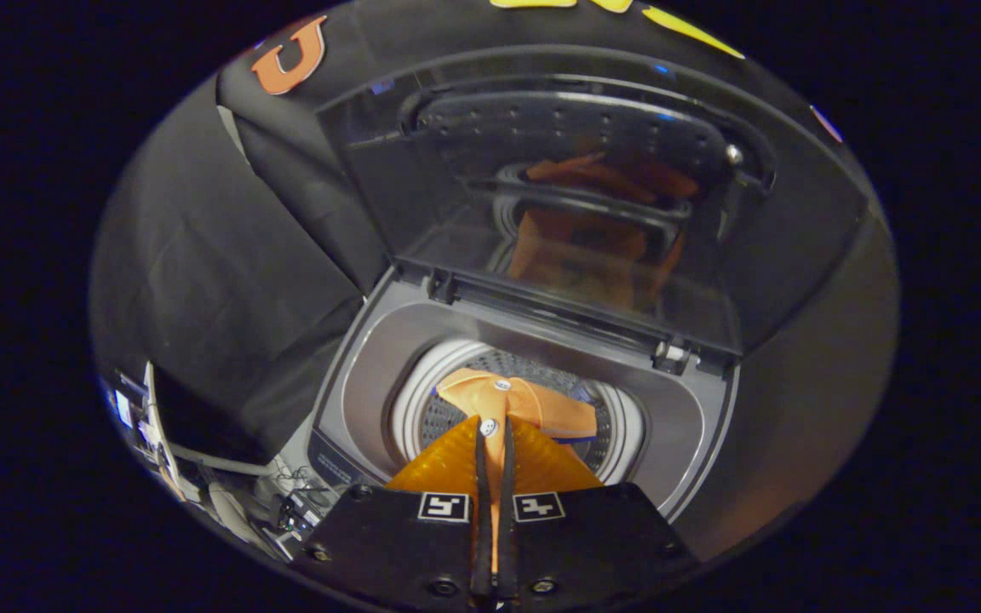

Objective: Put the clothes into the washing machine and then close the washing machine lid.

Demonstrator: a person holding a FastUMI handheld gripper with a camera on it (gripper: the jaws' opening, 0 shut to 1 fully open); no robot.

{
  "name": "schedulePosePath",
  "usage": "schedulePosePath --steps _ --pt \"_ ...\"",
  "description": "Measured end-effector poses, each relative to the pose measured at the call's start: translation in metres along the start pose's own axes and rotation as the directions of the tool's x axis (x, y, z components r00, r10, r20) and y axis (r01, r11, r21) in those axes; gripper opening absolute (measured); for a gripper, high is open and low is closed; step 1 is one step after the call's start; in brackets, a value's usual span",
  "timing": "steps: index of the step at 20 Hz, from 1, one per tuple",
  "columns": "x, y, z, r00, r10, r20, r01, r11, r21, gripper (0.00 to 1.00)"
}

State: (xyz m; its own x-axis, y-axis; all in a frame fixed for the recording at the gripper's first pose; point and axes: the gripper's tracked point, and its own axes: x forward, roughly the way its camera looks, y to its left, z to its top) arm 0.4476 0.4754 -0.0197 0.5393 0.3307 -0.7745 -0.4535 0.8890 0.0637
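The gripper fingers are pressing together on a fold of the orange garment, which is hanging just ahead of them over the drum of the washing machine. Beyond, the lid is standing open and upright, mirroring the cloth.

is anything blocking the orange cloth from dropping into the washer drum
Nothing visible does. The lid stands open beyond the drum, and the orange cloth, pinched in the gripper with its jaws shut on it, hangs right over the drum's mouth.
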Motion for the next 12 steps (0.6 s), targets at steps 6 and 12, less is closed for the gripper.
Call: schedulePosePath --steps 6,12 --pt "0.002 -0.0095 0.0018 0.998 -0.056 -0.01 0.056 0.998 0.04 0.09" --pt "-0.0017 -0.0023 0.0005 0.998 -0.054 0.017 0.053 0.998 0.038 0.33"
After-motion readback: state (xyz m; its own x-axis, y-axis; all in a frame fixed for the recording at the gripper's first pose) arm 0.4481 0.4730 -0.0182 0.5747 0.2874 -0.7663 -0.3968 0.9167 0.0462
